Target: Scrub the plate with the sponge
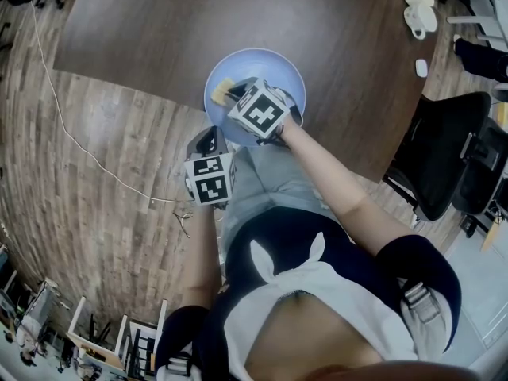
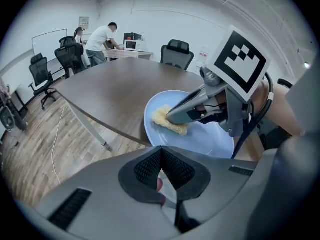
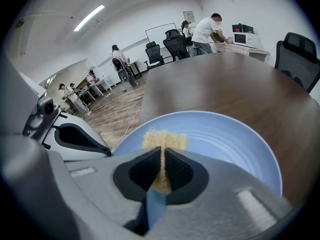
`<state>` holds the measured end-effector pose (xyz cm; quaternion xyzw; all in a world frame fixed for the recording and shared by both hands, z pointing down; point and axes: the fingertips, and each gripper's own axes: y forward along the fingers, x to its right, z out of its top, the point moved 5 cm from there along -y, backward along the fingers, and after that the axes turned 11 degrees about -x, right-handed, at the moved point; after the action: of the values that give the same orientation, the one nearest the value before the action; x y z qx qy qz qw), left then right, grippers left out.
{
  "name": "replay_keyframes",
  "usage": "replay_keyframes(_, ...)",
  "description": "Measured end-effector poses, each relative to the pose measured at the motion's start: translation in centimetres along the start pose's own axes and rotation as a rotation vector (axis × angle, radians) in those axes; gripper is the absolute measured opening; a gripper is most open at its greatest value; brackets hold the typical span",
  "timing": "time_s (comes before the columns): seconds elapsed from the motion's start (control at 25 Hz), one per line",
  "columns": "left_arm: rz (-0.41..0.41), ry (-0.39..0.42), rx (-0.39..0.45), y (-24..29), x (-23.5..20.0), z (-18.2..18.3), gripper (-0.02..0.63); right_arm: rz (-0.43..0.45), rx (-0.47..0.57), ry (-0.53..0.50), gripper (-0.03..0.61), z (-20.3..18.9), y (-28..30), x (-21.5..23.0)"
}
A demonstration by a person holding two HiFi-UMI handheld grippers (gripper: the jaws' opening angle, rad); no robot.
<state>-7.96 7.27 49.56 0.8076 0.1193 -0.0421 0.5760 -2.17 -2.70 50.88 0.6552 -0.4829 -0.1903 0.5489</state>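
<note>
A light blue plate (image 1: 274, 68) lies at the near edge of the dark table. My right gripper (image 1: 232, 95) is shut on a yellow sponge (image 1: 221, 91) and holds it down on the plate's left part. In the right gripper view the sponge (image 3: 165, 140) sticks out past the closed jaws onto the plate (image 3: 225, 139). My left gripper (image 1: 211, 137) reaches the plate's near-left rim. In the left gripper view its jaws are closed on the thin rim (image 2: 161, 156), with the plate (image 2: 210, 139), the sponge (image 2: 167, 120) and the right gripper (image 2: 175, 116) just beyond.
The brown table (image 1: 238, 22) stretches away behind the plate. White cups (image 1: 419, 10) and a small white object (image 1: 421, 67) sit at its far right. A black office chair (image 1: 444, 157) stands to the right. A white cable (image 1: 79, 141) runs across the wooden floor at left.
</note>
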Motion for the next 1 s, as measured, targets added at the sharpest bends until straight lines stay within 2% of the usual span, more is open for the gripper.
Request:
replay_keyframes(0.28, -0.004, -0.008, -0.020, 0.0, -0.2, -0.4, 0.003, -0.071, 0.003, 0.025, 0.021, 0.3, -0.3, 1.4)
replay_keyframes(0.72, -0.024, -0.015, 0.006, -0.3, -0.4, -0.1, 0.003, -0.101, 0.000, 0.080, 0.021, 0.4, -1.1, 3.0)
replay_keyframes(0.88, -0.026, -0.013, -0.023, -0.7, -0.6, -0.3, 0.003, -0.117, -0.007, 0.088, 0.021, 0.4, -1.1, 3.3)
replay_keyframes(1.0, -0.034, -0.020, -0.003, -0.5, -0.4, -0.2, 0.003, -0.131, -0.009, 0.100, 0.021, 0.2, -1.3, 3.9)
